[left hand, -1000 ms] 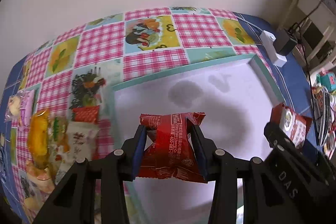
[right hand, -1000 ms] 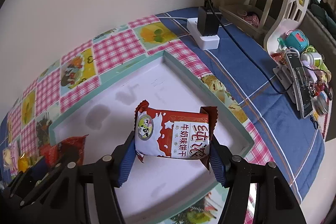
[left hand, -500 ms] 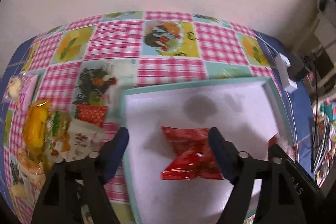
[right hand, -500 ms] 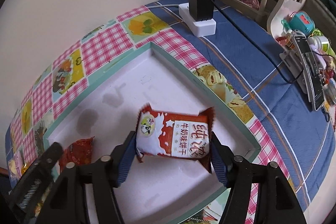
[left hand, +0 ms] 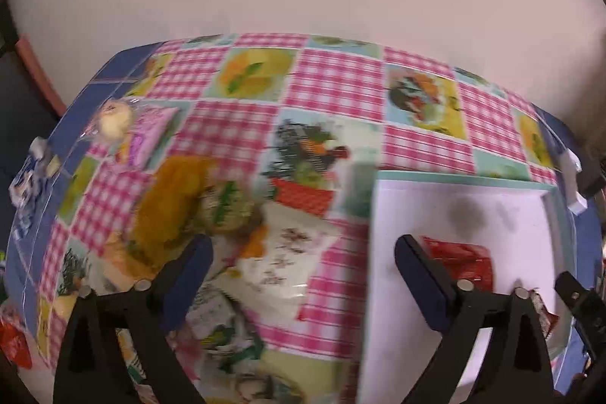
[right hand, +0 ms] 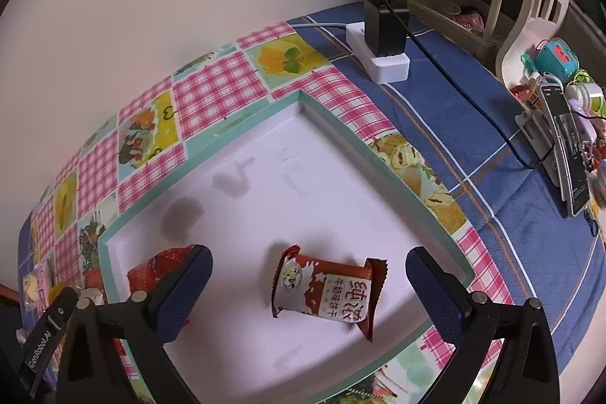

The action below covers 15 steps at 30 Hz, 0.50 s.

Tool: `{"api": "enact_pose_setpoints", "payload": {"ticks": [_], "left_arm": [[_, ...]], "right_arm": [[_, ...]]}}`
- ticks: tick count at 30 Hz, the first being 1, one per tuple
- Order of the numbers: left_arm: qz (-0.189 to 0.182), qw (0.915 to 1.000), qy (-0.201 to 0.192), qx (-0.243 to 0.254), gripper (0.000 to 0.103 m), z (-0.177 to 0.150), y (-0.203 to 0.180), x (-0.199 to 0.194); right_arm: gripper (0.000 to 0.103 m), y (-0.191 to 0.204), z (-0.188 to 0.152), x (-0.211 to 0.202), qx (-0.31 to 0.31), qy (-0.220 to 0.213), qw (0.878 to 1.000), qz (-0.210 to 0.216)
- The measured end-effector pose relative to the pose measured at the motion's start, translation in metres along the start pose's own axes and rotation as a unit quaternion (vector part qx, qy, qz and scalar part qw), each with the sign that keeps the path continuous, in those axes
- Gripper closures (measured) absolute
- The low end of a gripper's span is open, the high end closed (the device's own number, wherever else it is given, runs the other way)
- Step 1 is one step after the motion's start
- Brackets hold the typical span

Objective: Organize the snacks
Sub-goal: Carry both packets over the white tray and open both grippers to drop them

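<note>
A: Left wrist view: the left claw (left hand: 301, 265) has its jaws opening, nothing between them. Beneath and beyond it, on the tabletop (left hand: 337, 82), lies the heap of loose snacks (left hand: 212, 214), blurred. A white floral packet (left hand: 288, 264) sits right ahead between the two fingers, an orange packet (left hand: 170, 203) off past the left finger.

B: And the tray?

A: The white tray (left hand: 454, 177) lies to that claw's right. The red packet (left hand: 466, 262) is already in it, just beyond the right finger.

B: The other side?

A: The right claw (right hand: 308, 273) is also opening, directly over the tray. The milk-biscuit packet (right hand: 327, 292) lies flat on the tray floor between its fingers, touched by neither, its long axis running roughly across from finger to finger.

B: So what decides the next pick?

A: My judgement: the heap is to the left of the tray, so the left claw is the nearer one, already above it. The floral packet's long axis looks to slant away from the claw, though blur makes that uncertain; the jaws would need to straddle its narrow side.
</note>
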<state>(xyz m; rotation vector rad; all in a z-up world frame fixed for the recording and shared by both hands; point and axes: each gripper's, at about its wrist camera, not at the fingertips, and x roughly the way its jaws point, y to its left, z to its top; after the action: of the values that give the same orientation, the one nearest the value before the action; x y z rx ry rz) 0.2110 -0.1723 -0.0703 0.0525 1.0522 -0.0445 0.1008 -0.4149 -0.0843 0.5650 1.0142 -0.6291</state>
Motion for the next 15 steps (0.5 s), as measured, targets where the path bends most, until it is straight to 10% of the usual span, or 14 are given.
{"api": "enact_pose_setpoints", "payload": {"ticks": [15], "left_arm": [[0.005, 0.9991, 0.037, -0.020, 0.002, -0.029, 0.029, -0.013]], "right_arm": [[0.000, 0.018, -0.024, -0.023, -0.040, 0.018, 0.999, 0.022]]}}
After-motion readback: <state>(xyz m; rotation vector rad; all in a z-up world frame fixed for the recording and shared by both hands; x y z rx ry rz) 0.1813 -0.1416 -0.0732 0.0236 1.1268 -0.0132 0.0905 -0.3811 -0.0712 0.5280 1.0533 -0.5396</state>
